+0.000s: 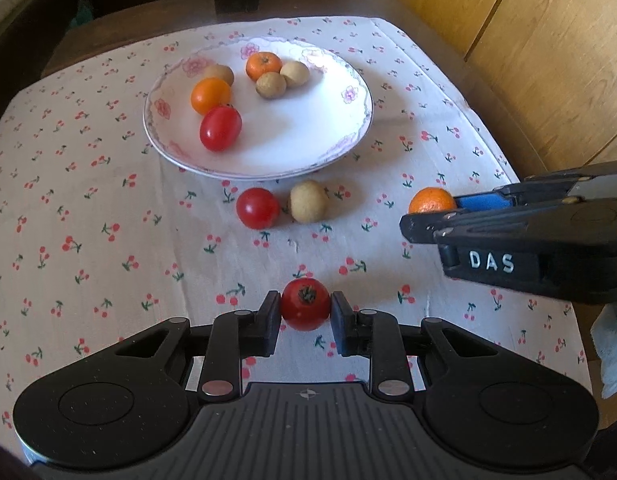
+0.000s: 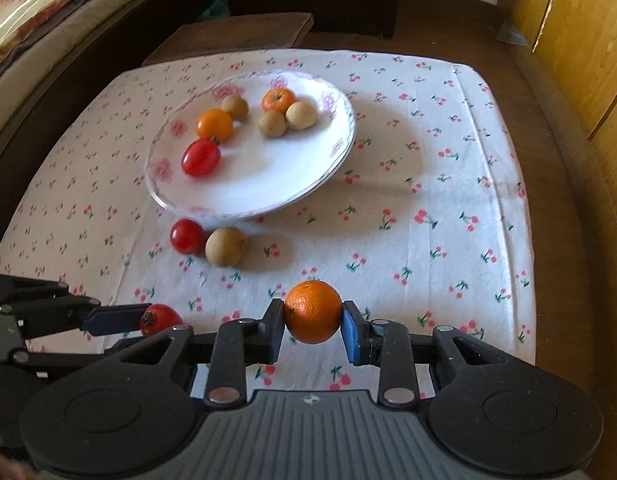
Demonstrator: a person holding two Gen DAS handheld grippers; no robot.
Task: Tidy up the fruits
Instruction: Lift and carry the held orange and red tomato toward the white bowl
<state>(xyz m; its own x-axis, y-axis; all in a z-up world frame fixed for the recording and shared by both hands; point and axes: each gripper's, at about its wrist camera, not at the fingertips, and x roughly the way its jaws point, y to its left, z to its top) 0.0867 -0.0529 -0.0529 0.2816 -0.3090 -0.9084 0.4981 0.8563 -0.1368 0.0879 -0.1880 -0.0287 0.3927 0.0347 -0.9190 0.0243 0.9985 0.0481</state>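
My left gripper is clamped on a small round red tomato with a dark stem scar, just above the cherry-print cloth. My right gripper pinches a small glossy orange citrus likewise. The white floral plate beyond holds 6 fruits.
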